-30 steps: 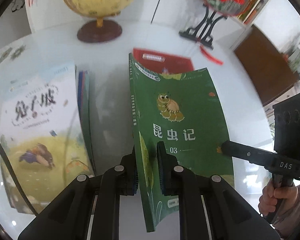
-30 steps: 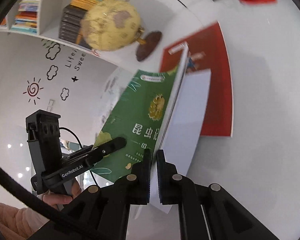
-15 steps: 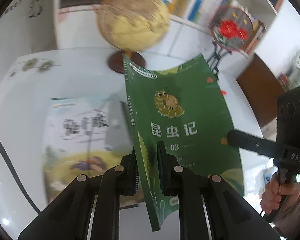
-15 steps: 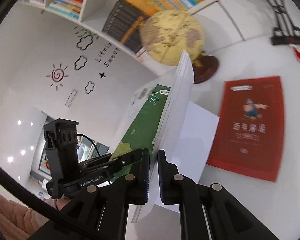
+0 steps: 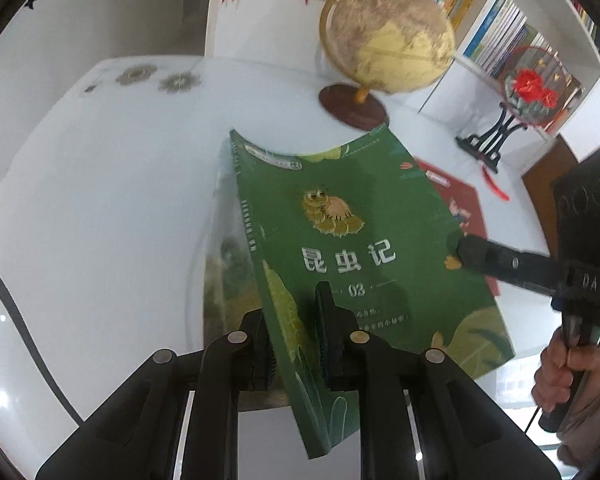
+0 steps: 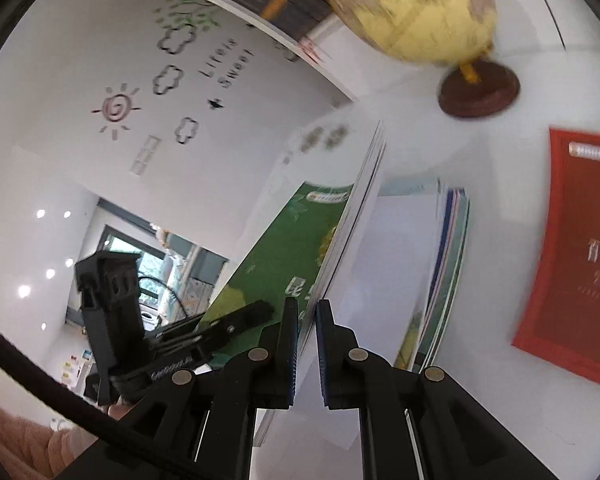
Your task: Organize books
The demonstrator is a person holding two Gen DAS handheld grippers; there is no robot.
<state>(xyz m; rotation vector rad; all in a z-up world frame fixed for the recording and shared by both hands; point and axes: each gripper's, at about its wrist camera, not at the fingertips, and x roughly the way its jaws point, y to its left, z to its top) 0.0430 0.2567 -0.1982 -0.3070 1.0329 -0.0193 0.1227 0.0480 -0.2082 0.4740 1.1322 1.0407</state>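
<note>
Green book [image 5: 352,240] clamped between both hand-held grippers' jaws.

Green book [image 5: 352,240] cover reads "昆虫记" and "03"; wall [image 6: 80,60] says "Sweet" (beside "Life is", blurred).

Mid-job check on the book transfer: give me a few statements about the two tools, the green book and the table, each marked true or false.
1. Both the left tool and the right tool clamp the green paperback book. True.
2. The green book lies flat on the white table. False: it is held up, tilted.
3. A red-covered book lies flat on the table. True.
4. The yellow globe on a brown base has tipped over. False: it stands upright.
</note>
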